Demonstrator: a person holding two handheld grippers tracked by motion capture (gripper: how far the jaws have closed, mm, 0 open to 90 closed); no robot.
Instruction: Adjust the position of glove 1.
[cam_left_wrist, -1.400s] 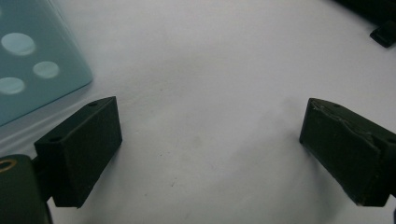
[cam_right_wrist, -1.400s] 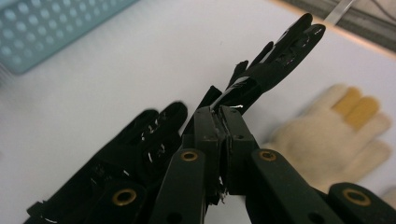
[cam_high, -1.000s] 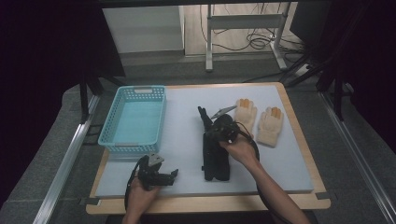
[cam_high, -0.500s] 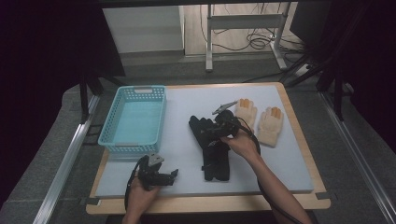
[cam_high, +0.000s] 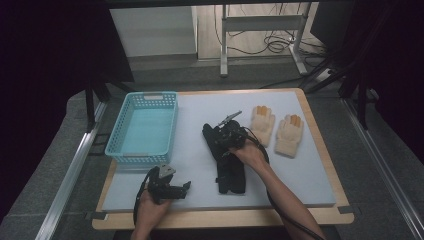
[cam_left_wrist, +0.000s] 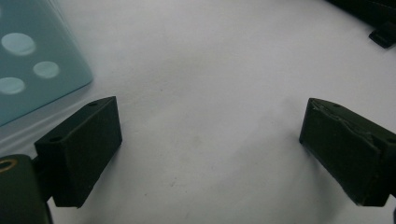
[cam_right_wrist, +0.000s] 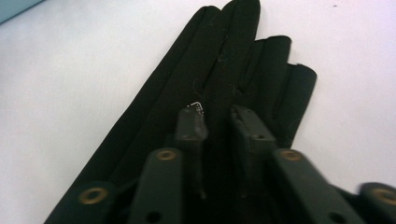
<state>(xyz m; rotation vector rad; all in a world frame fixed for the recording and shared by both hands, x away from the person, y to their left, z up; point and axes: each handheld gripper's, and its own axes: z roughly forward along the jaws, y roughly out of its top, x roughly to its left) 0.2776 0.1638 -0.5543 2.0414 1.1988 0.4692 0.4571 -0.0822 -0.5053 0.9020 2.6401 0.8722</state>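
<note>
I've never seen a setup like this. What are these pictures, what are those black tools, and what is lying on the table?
A person sits at a table holding a hand-worked tool in each hand; each tool ends in two black fingers. The high view looks down from above. The other two pictures come from cameras riding on the tools.

On the table lie a blue basket, a pair of cream gloves and black gloves.

The right gripper has just been closing its fingers, which pinch the fabric of the black gloves between them. The left gripper is open over bare table, near the front edge, holding nothing.
</note>
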